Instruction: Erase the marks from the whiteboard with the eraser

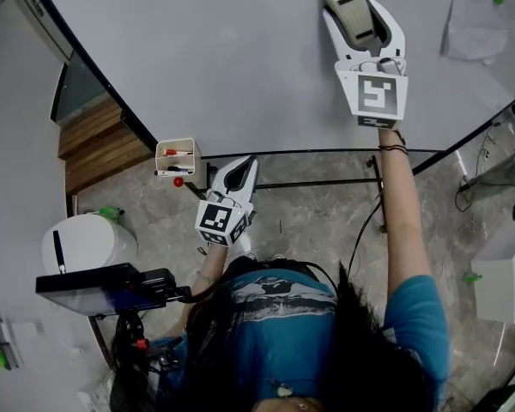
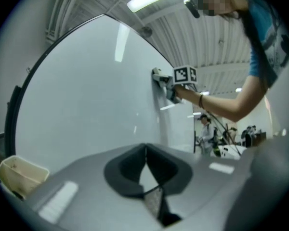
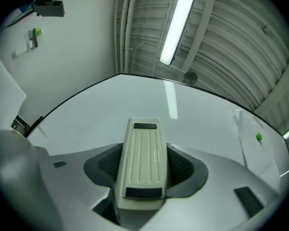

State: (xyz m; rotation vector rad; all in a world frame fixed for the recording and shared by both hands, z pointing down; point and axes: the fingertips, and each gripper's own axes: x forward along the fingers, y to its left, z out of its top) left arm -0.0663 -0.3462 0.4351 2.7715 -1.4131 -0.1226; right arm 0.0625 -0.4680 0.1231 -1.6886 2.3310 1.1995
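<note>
The whiteboard [image 1: 240,50] fills the upper head view, and I see no marks on it. My right gripper [image 1: 354,15] is raised against the board, shut on a cream ribbed eraser [image 1: 352,11]. In the right gripper view the eraser [image 3: 143,160] lies lengthwise between the dark pads, its far end at the whiteboard [image 3: 135,100]. My left gripper [image 1: 237,178] hangs low by the board's bottom edge, shut with nothing between its pads. The left gripper view shows its jaws [image 2: 145,170] closed and, further off, the right gripper [image 2: 164,81] on the whiteboard [image 2: 86,95].
A small cream marker tray [image 1: 177,160] with red and blue markers hangs at the board's lower edge, left of my left gripper. A paper sheet with a green magnet [image 1: 481,15] is stuck on the board at right. A white bin [image 1: 86,243] and a dark device [image 1: 103,288] stand on the floor at left.
</note>
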